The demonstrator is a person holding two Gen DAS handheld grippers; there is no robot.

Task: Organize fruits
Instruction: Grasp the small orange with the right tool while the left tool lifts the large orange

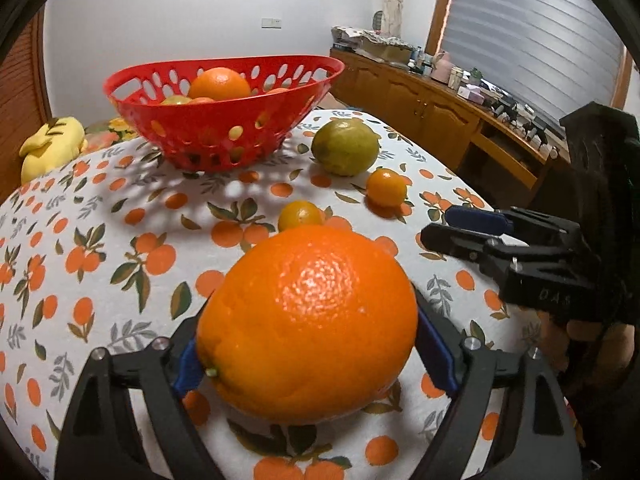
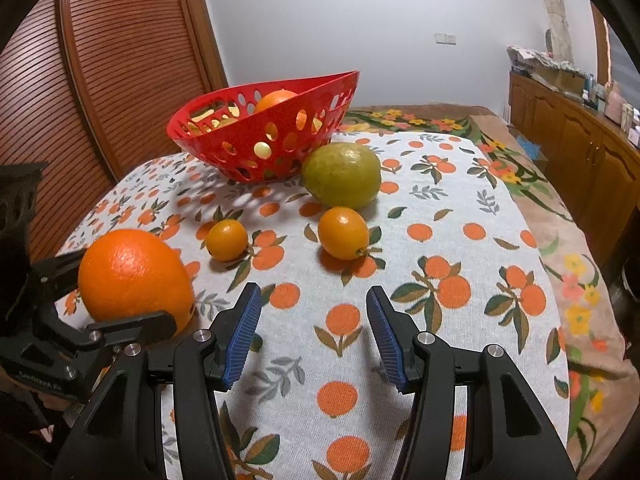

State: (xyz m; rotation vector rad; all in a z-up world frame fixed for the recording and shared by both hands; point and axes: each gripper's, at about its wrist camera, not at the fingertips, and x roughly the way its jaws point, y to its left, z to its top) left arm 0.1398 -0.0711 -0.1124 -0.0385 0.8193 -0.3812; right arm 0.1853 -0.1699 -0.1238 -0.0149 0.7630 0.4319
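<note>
1. The left gripper (image 1: 308,356) tilts downward toward the table (image 1: 120,280), its two black arms spread wide around the big orange (image 1: 308,320); in the right wrist view the same tool enters from the left edge, one black finger (image 2: 132,324) lying across the lower front of the fruit
2. Its jaws stand wide; the blue pads sit at the orange's two flanks, very close or just touching; whether they press on the peel cannot be told, so the grip stays uncertain
3. The big orange rests on the orange-print cloth, at the near left of the table; it is slightly oval, its long axis running roughly level from pad to pad; a small green stem nub faces low, beside the left pad
4. The right gripper (image 2: 314,336) also slants down over the cloth, jaws released and partly apart, only bare cloth between the blue pads; part of a hand (image 1: 592,344) shows beneath it in the left wrist view
5. Beyond lie two small oranges (image 2: 227,240) (image 2: 343,233) apart from each other; behind them a green citrus (image 2: 341,175) just beside the red basket (image 2: 280,160), which already holds fruit, one orange (image 1: 219,83) topmost
</note>
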